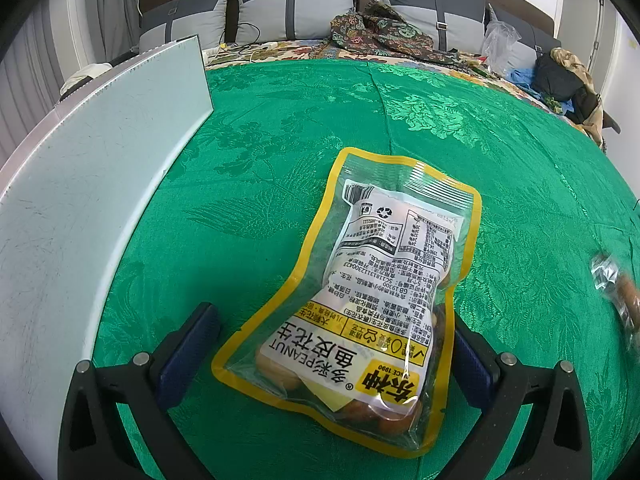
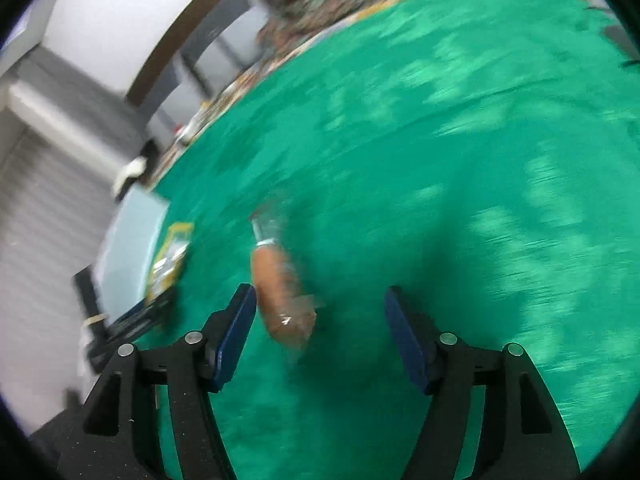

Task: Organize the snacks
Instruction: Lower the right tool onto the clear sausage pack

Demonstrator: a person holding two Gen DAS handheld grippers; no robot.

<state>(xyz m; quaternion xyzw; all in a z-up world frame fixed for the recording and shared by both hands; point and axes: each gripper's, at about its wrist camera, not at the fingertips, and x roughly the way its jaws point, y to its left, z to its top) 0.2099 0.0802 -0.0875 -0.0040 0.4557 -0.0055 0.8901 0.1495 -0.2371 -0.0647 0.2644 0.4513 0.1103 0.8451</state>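
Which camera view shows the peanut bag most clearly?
The left wrist view: the peanut bag lies sharp and whole between the open left gripper. The right wrist view shows only a blurred yellow-edged sliver at its left.

One yellow-bordered peanut packet (image 1: pixel 372 300) and one clear-wrapped sausage (image 2: pixel 280 296) lie on the green cloth (image 1: pixel 280 152); one pale board (image 1: pixel 92 168) lines its left edge.

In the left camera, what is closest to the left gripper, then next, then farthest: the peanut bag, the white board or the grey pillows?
1. Peanut bag: lying between the open fingers of the left gripper.
2. White board: on the left, on the green cloth.
3. Grey pillows: far back, at the headboard.
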